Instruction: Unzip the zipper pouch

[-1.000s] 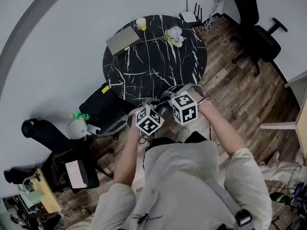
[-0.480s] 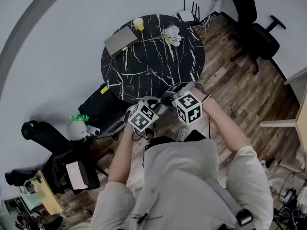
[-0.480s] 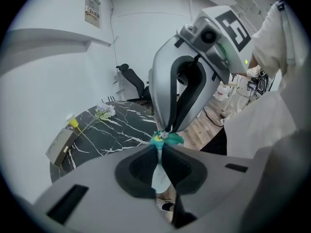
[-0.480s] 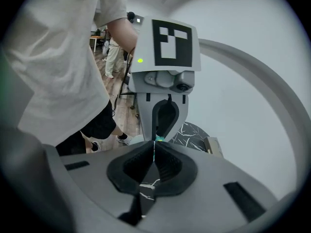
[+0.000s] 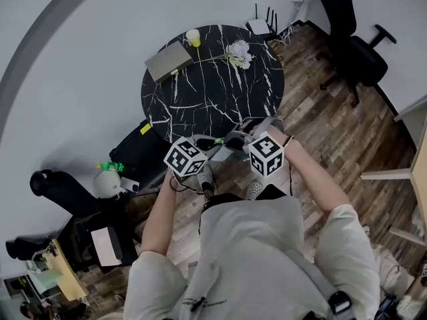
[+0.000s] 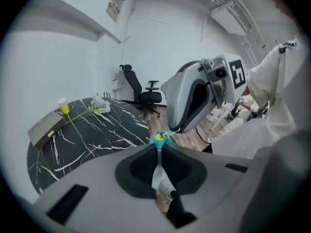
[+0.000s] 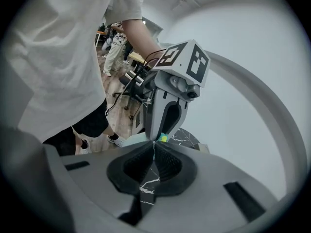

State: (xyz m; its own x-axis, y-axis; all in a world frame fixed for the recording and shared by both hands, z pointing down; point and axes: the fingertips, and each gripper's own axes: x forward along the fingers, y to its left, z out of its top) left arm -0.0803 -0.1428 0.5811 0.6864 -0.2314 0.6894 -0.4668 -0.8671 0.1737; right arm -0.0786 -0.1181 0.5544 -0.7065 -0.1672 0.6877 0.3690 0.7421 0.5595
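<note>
The zipper pouch (image 5: 225, 141) hangs in the air between my two grippers, just off the near edge of the black marble table (image 5: 200, 92). My left gripper (image 5: 211, 142) is shut on a teal end of the pouch (image 6: 158, 139), where a small yellow-green bit shows at the jaw tips. My right gripper (image 5: 236, 139) faces it from the other side, its pads pressed together on a thin edge, with a teal and yellow scrap (image 7: 163, 138) showing just past the tips. Most of the pouch is hidden by the grippers. I cannot tell which gripper has the zipper pull.
On the table lie a closed laptop (image 5: 168, 60), a yellow cup (image 5: 194, 37) and a white flower sprig (image 5: 239, 53). A black office chair (image 5: 350, 42) stands at the right. A dark bag (image 5: 137, 153) and a green bottle (image 5: 111, 166) lie on the wooden floor at the left.
My left gripper has moved left, away from the right gripper, so the two marker cubes now stand further apart. The right gripper has barely moved.
</note>
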